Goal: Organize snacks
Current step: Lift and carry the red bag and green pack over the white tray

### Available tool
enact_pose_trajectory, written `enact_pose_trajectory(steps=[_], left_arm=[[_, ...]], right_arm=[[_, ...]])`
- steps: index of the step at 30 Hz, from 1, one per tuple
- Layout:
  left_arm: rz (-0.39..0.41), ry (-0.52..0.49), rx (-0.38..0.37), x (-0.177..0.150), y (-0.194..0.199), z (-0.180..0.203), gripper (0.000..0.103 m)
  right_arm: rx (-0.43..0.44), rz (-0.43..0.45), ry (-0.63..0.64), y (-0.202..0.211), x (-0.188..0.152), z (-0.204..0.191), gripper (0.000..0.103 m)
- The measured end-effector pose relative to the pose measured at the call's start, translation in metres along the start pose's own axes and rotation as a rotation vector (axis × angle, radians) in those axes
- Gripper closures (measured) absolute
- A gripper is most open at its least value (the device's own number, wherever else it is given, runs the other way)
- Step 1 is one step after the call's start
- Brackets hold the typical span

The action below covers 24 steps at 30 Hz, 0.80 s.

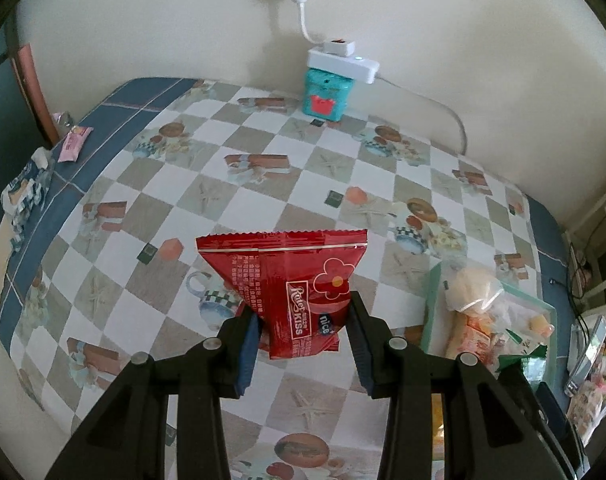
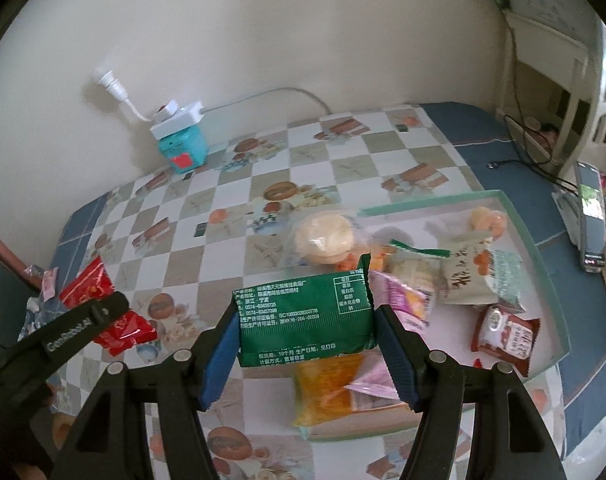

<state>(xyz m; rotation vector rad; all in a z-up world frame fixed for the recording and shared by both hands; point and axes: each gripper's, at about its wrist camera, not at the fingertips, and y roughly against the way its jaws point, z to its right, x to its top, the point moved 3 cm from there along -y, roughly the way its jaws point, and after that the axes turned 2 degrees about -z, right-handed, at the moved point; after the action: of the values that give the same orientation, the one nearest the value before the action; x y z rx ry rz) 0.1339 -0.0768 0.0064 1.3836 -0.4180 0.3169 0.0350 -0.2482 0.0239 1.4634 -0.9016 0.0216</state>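
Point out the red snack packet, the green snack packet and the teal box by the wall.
red snack packet (image 1: 303, 280), left wrist view, on its printed front.
green snack packet (image 2: 303, 316), right wrist view, middle of its printed back.
teal box (image 1: 327, 96), left wrist view, on its front face.

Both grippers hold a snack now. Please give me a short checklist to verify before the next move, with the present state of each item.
1. Left gripper shut on the red packet: ok.
2. Right gripper shut on the green packet: ok.
3. Both packets lifted off the tablecloth: ok.
4. Tray in view with bare floor for more snacks: ok.
5. Red packet's hold secure, only its lower part pinched: cannot tell.
6. Loose snacks left at the table's left edge, such as the pink packet: not ok.
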Motion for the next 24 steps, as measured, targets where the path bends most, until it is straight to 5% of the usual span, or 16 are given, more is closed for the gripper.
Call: enact_pose_trajectory(steps=[24], left_arm=[[0.017, -0.246, -0.119, -0.022, 0.013, 0.11, 0.06]], right_arm=[[-0.157, 0.035, -0.306, 0.02, 0.002, 0.152, 0.034]])
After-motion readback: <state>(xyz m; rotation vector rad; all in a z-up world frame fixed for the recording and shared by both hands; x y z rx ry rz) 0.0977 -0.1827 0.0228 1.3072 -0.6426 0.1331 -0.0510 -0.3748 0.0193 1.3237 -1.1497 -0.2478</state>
